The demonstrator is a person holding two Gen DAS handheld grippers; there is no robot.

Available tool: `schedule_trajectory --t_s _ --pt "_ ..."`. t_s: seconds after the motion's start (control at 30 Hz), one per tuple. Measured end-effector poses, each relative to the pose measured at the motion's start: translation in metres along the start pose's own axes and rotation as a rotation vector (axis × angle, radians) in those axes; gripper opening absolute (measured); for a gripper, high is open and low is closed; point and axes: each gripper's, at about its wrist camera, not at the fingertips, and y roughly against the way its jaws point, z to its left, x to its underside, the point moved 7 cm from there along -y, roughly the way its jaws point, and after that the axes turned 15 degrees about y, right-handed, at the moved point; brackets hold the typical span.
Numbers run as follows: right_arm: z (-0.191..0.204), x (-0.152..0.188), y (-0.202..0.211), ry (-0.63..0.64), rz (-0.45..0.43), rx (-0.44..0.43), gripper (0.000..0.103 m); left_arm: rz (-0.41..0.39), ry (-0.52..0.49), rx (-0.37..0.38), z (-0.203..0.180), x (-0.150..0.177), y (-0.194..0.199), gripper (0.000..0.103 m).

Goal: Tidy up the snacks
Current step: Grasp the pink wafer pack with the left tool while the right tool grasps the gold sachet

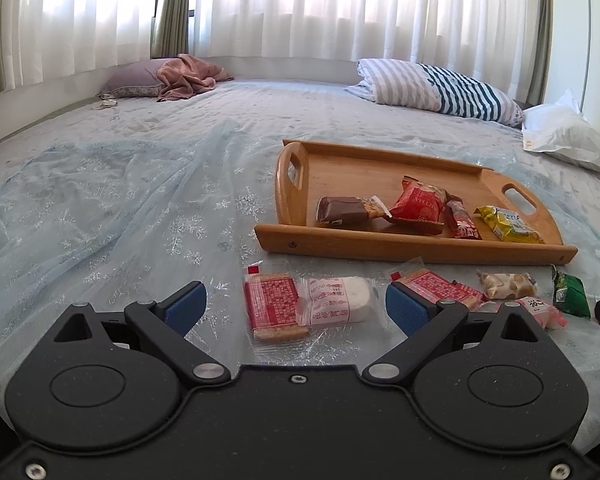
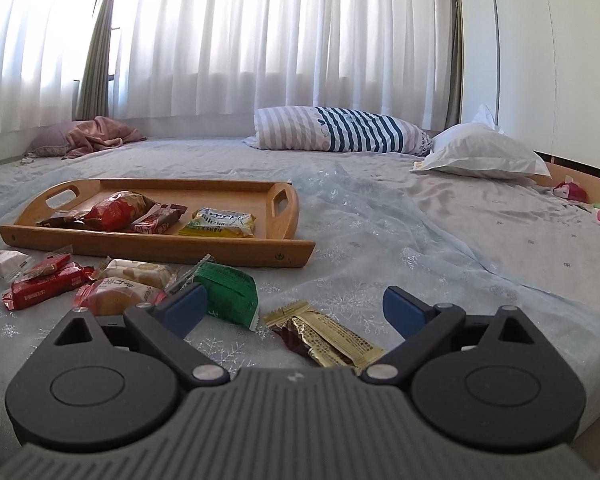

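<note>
Both units are hovering spread and empty: the left hand-held gripper is bracketing the white-and-red packets, the right hand-held gripper the gold bar. Loose snacks are lying along the bed's near edge before the half-filled tray.

This is a bedroom in a home. A wide bed with a pale blue snowflake sheet spreads out ahead of both grippers. Far ahead, against the window side, lie a striped pillow, a white pillow to its right, and a mauve pillow with a crumpled pink blanket off to the left. Sheer white curtains with green drapes cover the window beyond.
</note>
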Motion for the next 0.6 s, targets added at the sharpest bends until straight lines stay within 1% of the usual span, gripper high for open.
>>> schedule_trajectory --t_s 0.13,0.23,0.37,0.43,0.47,0.5,0.53,0.57,0.6 --pt "0.005 0.001 0.001 -0.007 0.002 -0.006 0.093 0.001 0.008 0.004 0.0 0.003 -0.002 0.096" --pt "0.009 0.002 0.001 -0.001 0.006 -0.013 0.091 0.01 0.01 0.011 -0.001 0.006 -0.004 0.096" --pt "0.015 0.002 0.001 0.021 0.004 -0.013 0.089 0.02 0.016 0.013 0.0 0.009 -0.007 0.09" --pt "0.016 0.002 0.0 0.024 0.005 -0.003 0.085 0.017 0.023 -0.015 0.003 0.009 -0.008 0.083" --pt "0.015 0.002 0.0 0.02 0.005 0.01 0.083 0.013 0.029 -0.03 0.006 0.008 -0.008 0.07" --pt "0.013 0.002 0.0 0.016 0.005 0.025 0.075 0.011 0.038 -0.035 0.009 0.007 -0.007 0.058" --pt "0.012 0.002 0.0 0.011 0.007 0.043 0.068 0.013 0.049 -0.034 0.012 0.006 -0.007 0.055" --pt "0.01 0.002 0.001 0.006 0.008 0.06 0.065 0.019 0.061 -0.029 0.014 0.006 -0.006 0.051" --pt "0.007 0.002 0.001 0.0 0.008 0.072 0.063 0.024 0.071 -0.026 0.016 0.005 -0.006 0.05"
